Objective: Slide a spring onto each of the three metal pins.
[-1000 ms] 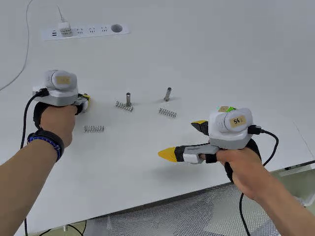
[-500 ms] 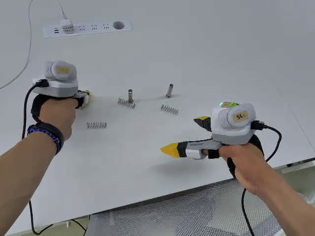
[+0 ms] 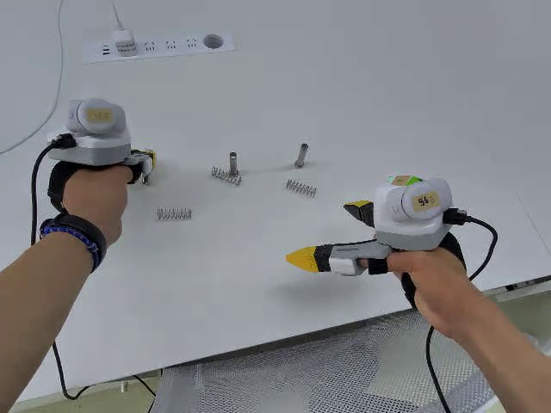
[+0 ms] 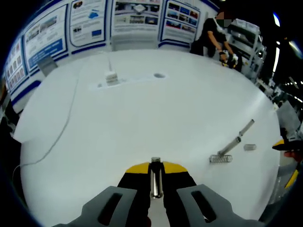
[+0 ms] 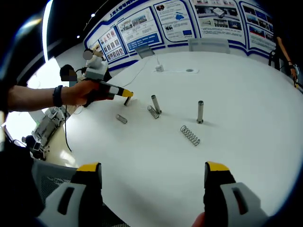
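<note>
Two metal pins stand upright on the white table, one in the middle (image 3: 233, 162) and one to its right (image 3: 301, 155). A spring (image 3: 226, 175) lies at the foot of the middle pin. Another spring (image 3: 300, 188) lies near the right pin, and a third spring (image 3: 174, 213) lies further left. My left gripper (image 3: 144, 164) is shut on a third metal pin (image 4: 155, 182), held low over the table left of the others. My right gripper (image 3: 328, 232) hovers open near the front edge, its jaws (image 5: 152, 168) wide apart with nothing between them.
A white power strip (image 3: 159, 46) with a plug and cable lies at the far side of the table. The table's front edge (image 3: 344, 327) runs just below my right hand, with a mesh surface beneath it. Posters and a person stand in the background.
The head camera has shifted slightly. My left gripper has edged a little to the left, away from the standing pins, still holding its pin. The right gripper has kept its place and stays open.
</note>
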{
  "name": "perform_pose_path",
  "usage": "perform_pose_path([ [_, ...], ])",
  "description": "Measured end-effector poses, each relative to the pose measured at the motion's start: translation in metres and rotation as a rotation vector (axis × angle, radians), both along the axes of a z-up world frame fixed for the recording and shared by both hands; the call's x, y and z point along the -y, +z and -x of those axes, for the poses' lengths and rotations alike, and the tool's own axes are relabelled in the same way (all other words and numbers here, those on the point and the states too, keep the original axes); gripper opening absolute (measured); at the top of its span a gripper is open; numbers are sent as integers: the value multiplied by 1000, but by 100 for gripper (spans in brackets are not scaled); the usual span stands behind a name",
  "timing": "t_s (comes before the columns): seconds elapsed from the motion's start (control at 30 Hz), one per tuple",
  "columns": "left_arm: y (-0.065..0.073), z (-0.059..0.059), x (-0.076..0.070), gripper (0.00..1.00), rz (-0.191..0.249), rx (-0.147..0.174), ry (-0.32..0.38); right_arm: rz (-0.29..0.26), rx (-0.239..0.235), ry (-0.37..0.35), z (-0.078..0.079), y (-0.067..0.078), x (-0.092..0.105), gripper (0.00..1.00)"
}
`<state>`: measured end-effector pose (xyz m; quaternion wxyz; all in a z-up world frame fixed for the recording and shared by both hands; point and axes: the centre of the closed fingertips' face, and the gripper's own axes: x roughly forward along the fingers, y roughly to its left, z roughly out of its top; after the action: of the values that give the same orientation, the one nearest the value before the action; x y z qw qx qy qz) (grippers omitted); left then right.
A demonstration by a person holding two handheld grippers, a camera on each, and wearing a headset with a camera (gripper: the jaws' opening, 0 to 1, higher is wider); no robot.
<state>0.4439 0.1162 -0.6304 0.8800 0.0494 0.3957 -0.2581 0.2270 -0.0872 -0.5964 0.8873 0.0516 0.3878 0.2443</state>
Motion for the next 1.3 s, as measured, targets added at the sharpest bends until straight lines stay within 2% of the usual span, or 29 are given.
perform_pose_path([
  [0.1, 3, 0, -2, 7, 8, 0, 9, -1, 0, -2, 0, 0, 0, 91],
  [0.4, 15, 9, -4, 7, 25, 28, 11, -2, 4, -6, 0, 1, 1, 91],
  [0.57, 19, 15, -6, 7, 19, 43, 7, -1, 5, 0, 1, 2, -1, 91],
  [0.63, 20, 13, -7, 7, 6, 60, -5, -1, 5, 1, 1, 2, -1, 91],
  [0.83, 20, 17, -9, 7, 13, 63, 3, -1, 8, -4, 2, 2, 0, 91],
  [1.03, 20, 23, -8, 7, -1, 94, -12, 2, 6, -3, 3, 2, 0, 91],
  [1.3, 22, 30, -8, 7, -10, 116, -13, 3, 5, -4, 2, 2, 1, 91],
])
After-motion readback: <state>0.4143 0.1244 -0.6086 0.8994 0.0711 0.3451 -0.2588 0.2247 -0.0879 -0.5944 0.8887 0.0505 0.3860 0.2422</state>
